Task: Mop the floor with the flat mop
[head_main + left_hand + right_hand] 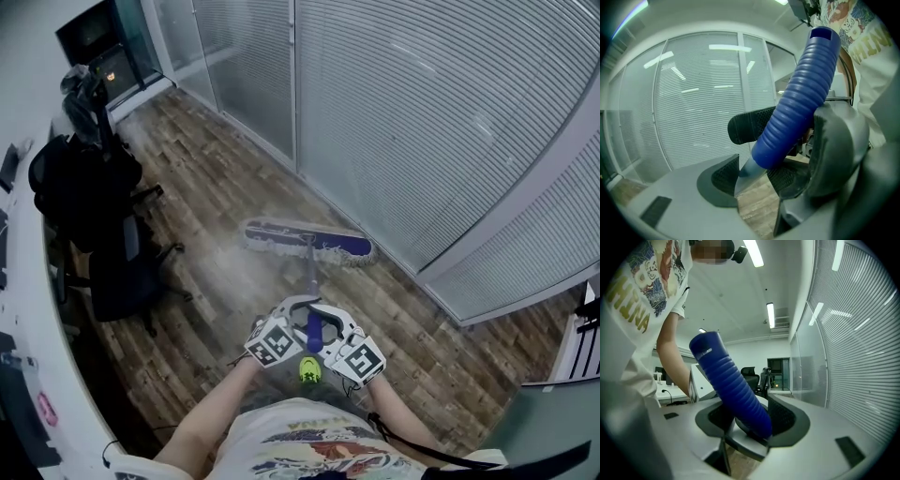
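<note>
Left gripper: fingers clamped on the blue ribbed grip of the flat mop, pads on opposite sides and the grip running diagonally through the gap. Right gripper: fingers likewise closed around the same grip, from the other side. In the head view both sets of fingers met at one spot on the grip, nearly touching each other.

Just behind the fingers, toward the person, a small yellow-green piece sat at the top end of the handle; couldn't tell what it was.

Ahead of the fingers and below them, the grey shaft ran down and forward to the mop head. The head lay flat on the wood-plank floor, long side across the shaft, and close to the foot of the blind-covered glass partition, which ran ahead and to the right of the fingers.

Well to the left of the fingers: black office chairs, and past them the edge of a white worktop.

Step, as judged: mopping under way, the head working the strip along the partition base. How much floor was done couldn't be read from the planks.

Next move called for: keep both grips tight, drive the head parallel to the partition without striking its frame, keep the head flat. Then work left toward the chairs, where the chair bases would need steering around.
</note>
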{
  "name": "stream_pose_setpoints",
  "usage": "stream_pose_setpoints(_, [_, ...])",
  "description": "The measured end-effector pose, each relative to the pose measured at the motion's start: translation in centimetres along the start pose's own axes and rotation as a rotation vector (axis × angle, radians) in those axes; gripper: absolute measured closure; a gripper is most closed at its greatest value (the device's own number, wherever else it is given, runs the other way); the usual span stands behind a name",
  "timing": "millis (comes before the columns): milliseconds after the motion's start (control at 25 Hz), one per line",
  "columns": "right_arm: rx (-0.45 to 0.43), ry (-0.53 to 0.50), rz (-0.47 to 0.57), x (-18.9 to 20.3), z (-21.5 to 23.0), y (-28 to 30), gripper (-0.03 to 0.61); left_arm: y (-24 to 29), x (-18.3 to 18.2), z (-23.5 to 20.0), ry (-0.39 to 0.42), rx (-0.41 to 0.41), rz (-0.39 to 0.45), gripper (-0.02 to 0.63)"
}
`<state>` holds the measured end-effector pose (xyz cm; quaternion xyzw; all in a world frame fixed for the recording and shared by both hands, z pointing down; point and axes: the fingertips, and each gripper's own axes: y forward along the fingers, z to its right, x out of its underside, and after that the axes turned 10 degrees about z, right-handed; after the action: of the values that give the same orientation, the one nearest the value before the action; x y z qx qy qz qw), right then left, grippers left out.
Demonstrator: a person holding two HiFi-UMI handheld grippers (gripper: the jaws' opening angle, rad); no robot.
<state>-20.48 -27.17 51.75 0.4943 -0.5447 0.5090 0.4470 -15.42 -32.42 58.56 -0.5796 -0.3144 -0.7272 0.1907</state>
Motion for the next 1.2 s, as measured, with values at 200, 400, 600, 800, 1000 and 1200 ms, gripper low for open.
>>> stream_pose_setpoints(200, [0.012, 0.052, -0.032, -0.3, -2.3, 0.4, 0.374, -1.9, 0.0, 1.2, -0.024, -0.008, 0.009, 0.449])
stream_pose_setpoints(400, [0.023, 0.054, -0.045, -0.7, -7.3, 0.6, 0.373, -5.8, 0.4, 4.5, -0.035, -0.006, 0.019, 0.448])
stream_pose_setpoints(600, [0.012, 0.032, -0.047, -1.2, -15.7, 0.5, 0.373, -11.8, 1.3, 10.2, -0.037, -0.011, 0.023, 0.449])
stream_pose_setpoints(800, [0.006, 0.022, -0.058, -1.2, -25.7, -0.4, 0.373, -18.4, 2.6, 17.4, -0.053, -0.030, 0.032, 0.448])
stream_pose_setpoints(1000, [-0.024, 0.001, -0.074, -1.9, -33.8, -2.9, 0.371, -22.8, 2.9, 24.5, -0.086, -0.049, 0.031, 0.446])
stream_pose_setpoints(1200, [-0.058, 0.013, -0.076, -3.2, -39.2, -5.1, 0.370, -25.6, 2.4, 29.8, -0.096, -0.065, 0.027, 0.446])
